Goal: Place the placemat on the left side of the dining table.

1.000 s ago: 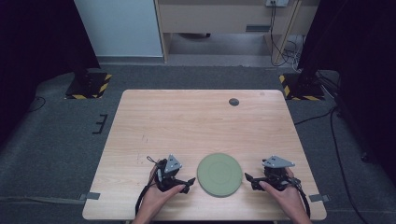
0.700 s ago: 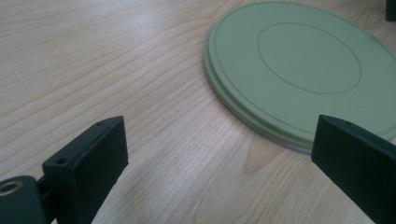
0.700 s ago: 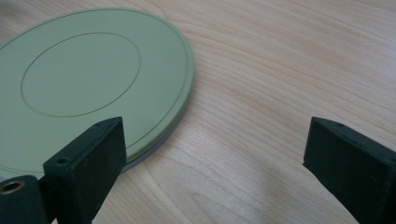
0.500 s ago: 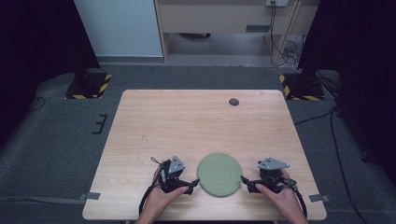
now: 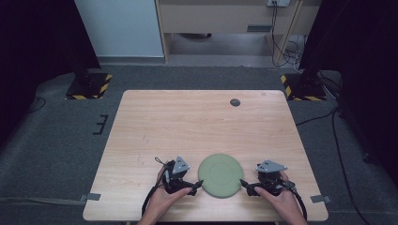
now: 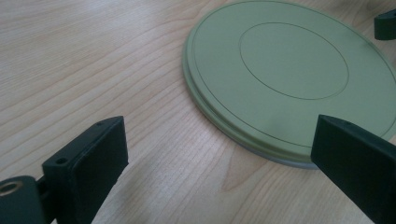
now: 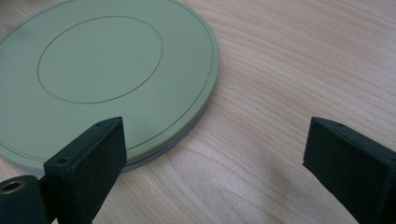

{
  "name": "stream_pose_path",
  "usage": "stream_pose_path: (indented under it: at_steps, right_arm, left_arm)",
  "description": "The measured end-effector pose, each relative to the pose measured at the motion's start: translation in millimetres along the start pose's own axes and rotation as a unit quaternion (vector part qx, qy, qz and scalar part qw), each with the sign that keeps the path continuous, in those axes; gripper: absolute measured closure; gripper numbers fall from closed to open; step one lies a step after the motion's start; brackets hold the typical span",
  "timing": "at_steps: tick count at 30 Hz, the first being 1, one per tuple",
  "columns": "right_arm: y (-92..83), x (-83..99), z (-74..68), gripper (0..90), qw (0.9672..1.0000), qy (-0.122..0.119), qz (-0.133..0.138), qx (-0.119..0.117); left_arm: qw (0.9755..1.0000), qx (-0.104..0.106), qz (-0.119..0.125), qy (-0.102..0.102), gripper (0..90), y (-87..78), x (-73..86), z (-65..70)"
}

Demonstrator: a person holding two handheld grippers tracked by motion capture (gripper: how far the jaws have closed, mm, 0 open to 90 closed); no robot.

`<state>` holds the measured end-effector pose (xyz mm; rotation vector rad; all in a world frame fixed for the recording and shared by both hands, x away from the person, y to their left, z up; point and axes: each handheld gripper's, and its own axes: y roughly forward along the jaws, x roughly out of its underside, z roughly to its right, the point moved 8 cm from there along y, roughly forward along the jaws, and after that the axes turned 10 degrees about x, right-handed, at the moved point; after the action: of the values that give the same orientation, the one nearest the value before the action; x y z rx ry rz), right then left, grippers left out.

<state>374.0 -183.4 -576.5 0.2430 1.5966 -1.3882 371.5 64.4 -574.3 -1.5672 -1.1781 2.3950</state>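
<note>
Left black two-jaw gripper (image 5: 193, 186) and right black two-jaw gripper (image 5: 246, 185), each held low in one hand, jaws spread wide, tips pointing inward toward each other.

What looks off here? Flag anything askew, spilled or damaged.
Nothing stands out. The green disc lies flat on the table, unchipped as far as the gripper views show. The left gripper and right gripper sit open on either side of it. A small dark round thing lies near the far edge, too small to identify.
</note>
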Motion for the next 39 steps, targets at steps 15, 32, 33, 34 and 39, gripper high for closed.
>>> stream_pose_path:
  at_steps: [15,32,33,34,39]
  right_arm:
    - [2.8,1.5,-0.3,5.3,0.9999,0.006,-0.004,0.009]
    - [-0.6,1.1,9.7,6.7,0.9995,0.017,0.001,0.025]
    - [-1.4,3.4,10.9,6.8,0.9995,0.017,-0.003,0.027]
    - [-1.7,6.6,11.7,6.9,0.9996,0.011,-0.006,0.027]
    - [0.6,6.3,7.5,6.9,0.9997,0.006,-0.008,0.023]
  left_arm:
    - [0.9997,-0.002,-0.023,-0.005,0.7,11.1,5.1,-1.4]
    - [0.9997,-0.012,-0.022,-0.004,0.7,10.6,4.8,-4.6]
    - [0.9997,-0.013,-0.023,-0.004,0.8,10.5,4.9,-4.6]
    - [0.9996,-0.014,-0.023,-0.004,0.8,10.5,5.0,-4.7]
    - [0.9996,-0.017,-0.023,-0.006,0.2,10.7,5.1,-5.3]
